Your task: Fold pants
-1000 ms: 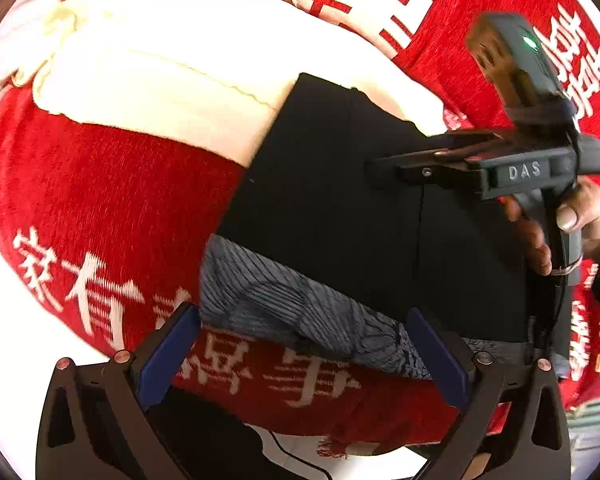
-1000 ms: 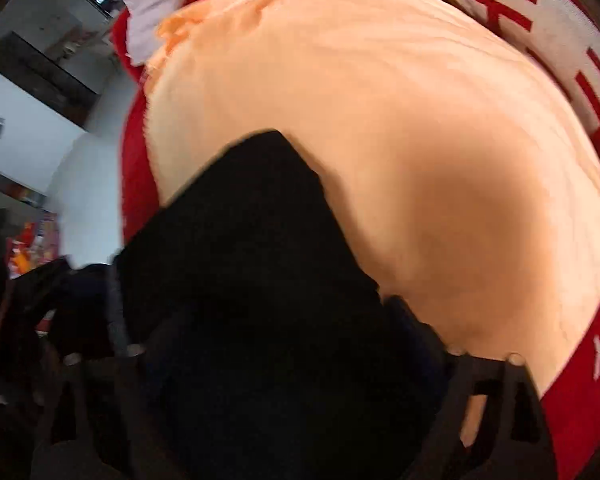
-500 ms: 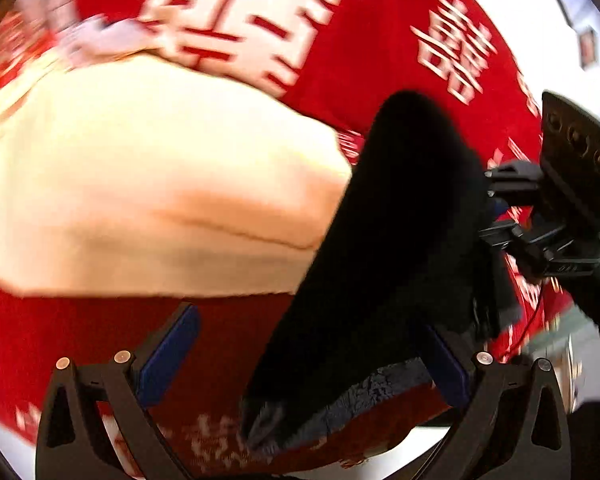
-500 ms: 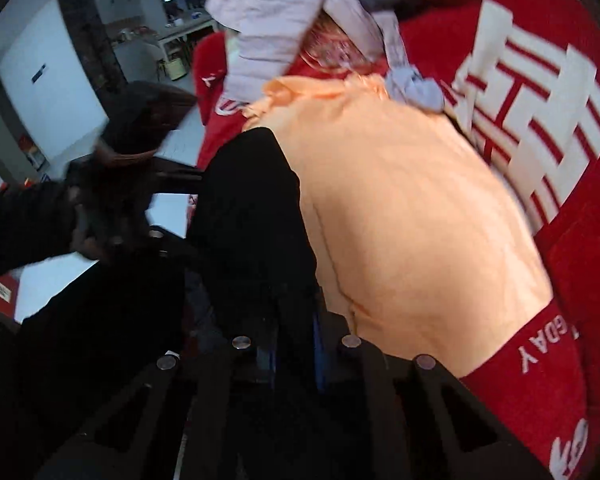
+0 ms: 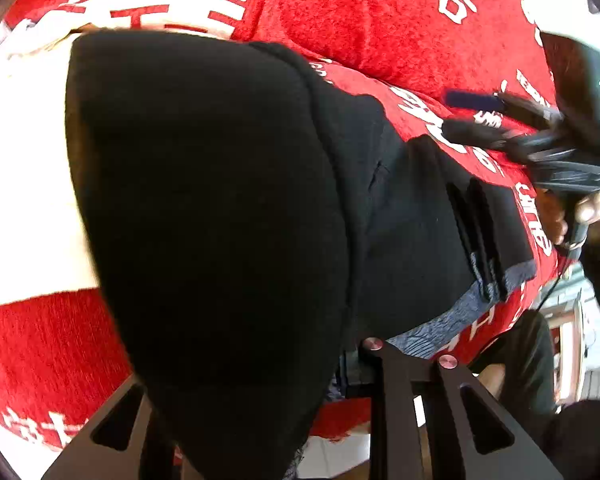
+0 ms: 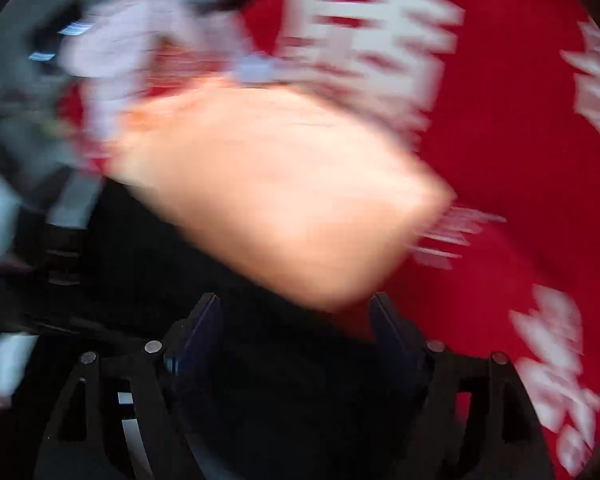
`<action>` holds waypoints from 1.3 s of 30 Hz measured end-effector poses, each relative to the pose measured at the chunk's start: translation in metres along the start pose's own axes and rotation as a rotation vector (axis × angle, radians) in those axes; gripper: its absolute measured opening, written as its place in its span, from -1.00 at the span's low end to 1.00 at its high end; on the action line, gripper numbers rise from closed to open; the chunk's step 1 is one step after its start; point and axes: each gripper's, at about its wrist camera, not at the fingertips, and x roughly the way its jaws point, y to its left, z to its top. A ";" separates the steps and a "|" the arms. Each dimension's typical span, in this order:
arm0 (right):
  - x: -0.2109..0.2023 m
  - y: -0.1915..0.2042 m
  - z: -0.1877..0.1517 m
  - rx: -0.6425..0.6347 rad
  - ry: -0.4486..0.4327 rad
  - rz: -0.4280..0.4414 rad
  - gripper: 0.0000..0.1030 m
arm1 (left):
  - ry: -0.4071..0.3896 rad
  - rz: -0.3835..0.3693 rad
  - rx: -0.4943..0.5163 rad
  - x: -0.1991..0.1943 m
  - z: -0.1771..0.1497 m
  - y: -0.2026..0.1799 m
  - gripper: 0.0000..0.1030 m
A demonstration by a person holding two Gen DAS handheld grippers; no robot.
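The black pants [image 5: 220,208] fill the left wrist view, with a grey patterned lining [image 5: 452,320] at the lower right. My left gripper [image 5: 352,364] is shut on the pants; the fabric drapes over its left finger and hides it. My right gripper [image 5: 460,114] shows at the right of that view, open and apart from the pants. In the blurred right wrist view my right gripper [image 6: 296,320] is open with black fabric [image 6: 148,256] below and left of it.
A red cloth with white characters [image 5: 380,12] covers the surface. A cream garment [image 5: 24,184] lies at the left, shown peach in the right wrist view [image 6: 284,200]. A pile of pale clothes [image 6: 132,44] lies at the far left.
My left gripper has shut on the pants and lifted them close to the camera. My right gripper has let go of the pants, opened and swung away fast.
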 end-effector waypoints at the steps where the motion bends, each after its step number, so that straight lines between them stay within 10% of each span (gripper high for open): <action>1: 0.003 -0.008 -0.007 -0.001 0.032 -0.100 0.55 | -0.002 0.011 0.000 -0.003 0.002 -0.004 -0.50; 4: 0.014 -0.025 -0.032 -0.048 0.091 -0.369 0.55 | -0.020 0.033 0.011 -0.017 0.011 -0.021 -0.50; 16: 0.016 0.116 -0.130 -0.433 0.073 -0.407 0.04 | -0.002 0.117 -0.035 -0.034 0.049 -0.057 -0.51; 29: 0.045 0.026 -0.077 -0.255 0.289 0.194 0.64 | 0.007 0.217 0.025 -0.033 0.054 -0.089 -0.52; 33: 0.007 0.011 -0.074 -0.196 0.224 0.394 0.64 | 0.015 0.244 0.040 -0.027 0.054 -0.096 -0.51; 39: 0.038 0.041 -0.097 -0.431 0.218 0.168 0.82 | 0.019 0.277 0.091 -0.027 0.060 -0.123 -0.52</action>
